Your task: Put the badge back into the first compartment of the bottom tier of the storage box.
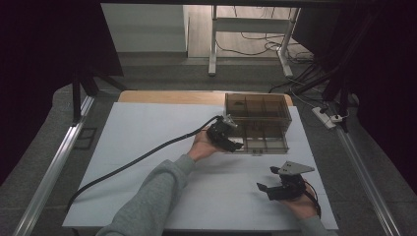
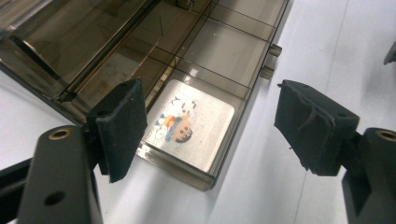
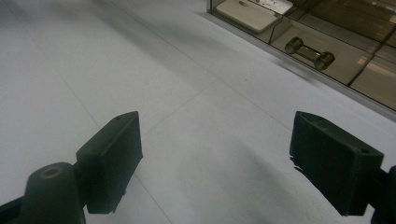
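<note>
Drawer unit: a smoky brown translucent plastic drawer box (image 1: 256, 118) sits at the table's one o'clock, on the white paper sheet (image 1: 147, 147) covering the table; its lower drawer (image 2: 219, 60) is pulled out toward the person, showing divided compartments.

Object in drawer: a small square white tile with a cartoon figure printed on it (image 2: 189, 128) lies flat in the front corner compartment, close against the drawer's front wall.

Left gripper: the left gripper (image 1: 227, 139) is held at the drawer's open front corner, jaws spread wide and empty; in the left gripper view the tile lies just ahead at about eleven o'clock, nearer the left pad than the right one.

Right gripper: the right gripper (image 1: 280, 184) rests low at the table's five o'clock, well apart from the box, jaws spread and holding nothing; its own view shows bare paper, with the drawer front and small handle knob (image 3: 309, 52) at one o'clock.

Key relation: the left hand is clearly nearer; the tile seems set square to the compartment, so no long axis matters, though its thickness is hard to judge.

Likely next: reaching down into the compartment for the tile.
</note>
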